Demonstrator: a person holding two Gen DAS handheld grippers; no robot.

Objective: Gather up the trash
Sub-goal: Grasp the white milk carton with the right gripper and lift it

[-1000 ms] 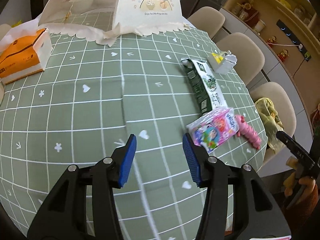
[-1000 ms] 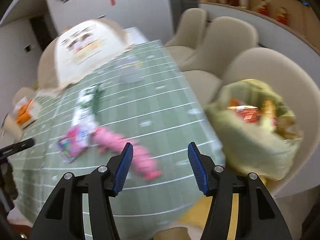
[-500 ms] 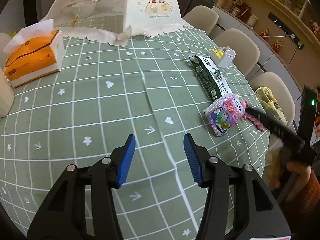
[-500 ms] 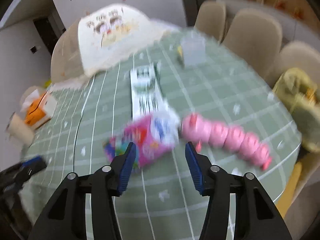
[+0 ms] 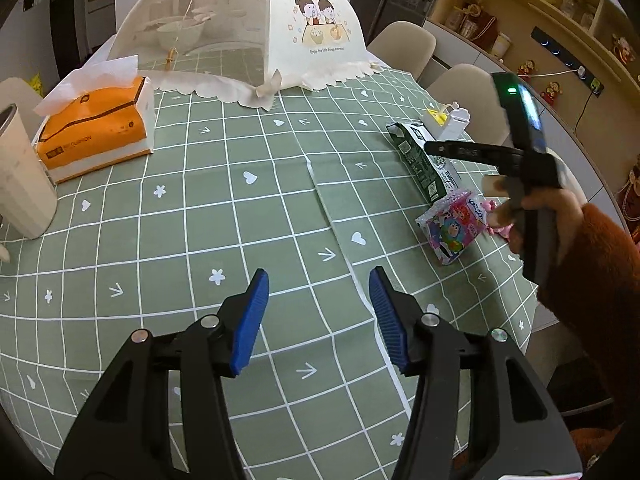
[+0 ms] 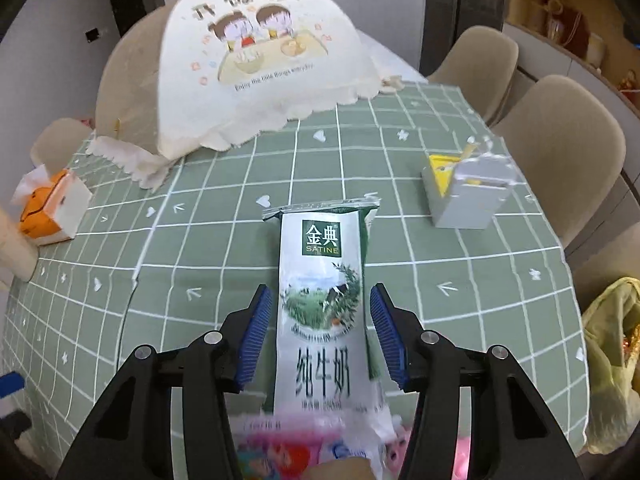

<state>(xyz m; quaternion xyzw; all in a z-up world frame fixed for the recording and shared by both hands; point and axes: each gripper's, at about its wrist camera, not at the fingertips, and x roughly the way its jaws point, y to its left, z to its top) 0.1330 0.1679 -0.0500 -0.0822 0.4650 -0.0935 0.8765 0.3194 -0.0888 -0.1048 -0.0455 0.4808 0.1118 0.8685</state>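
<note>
My right gripper (image 6: pixel 316 334) straddles the flattened green-and-white milk carton (image 6: pixel 322 300) lying near the table's right edge, jaws apart, having just narrowed, so a squeeze can lift it; my left gripper (image 5: pixel 318 318) waits, jaws apart, holding nothing.
</note>
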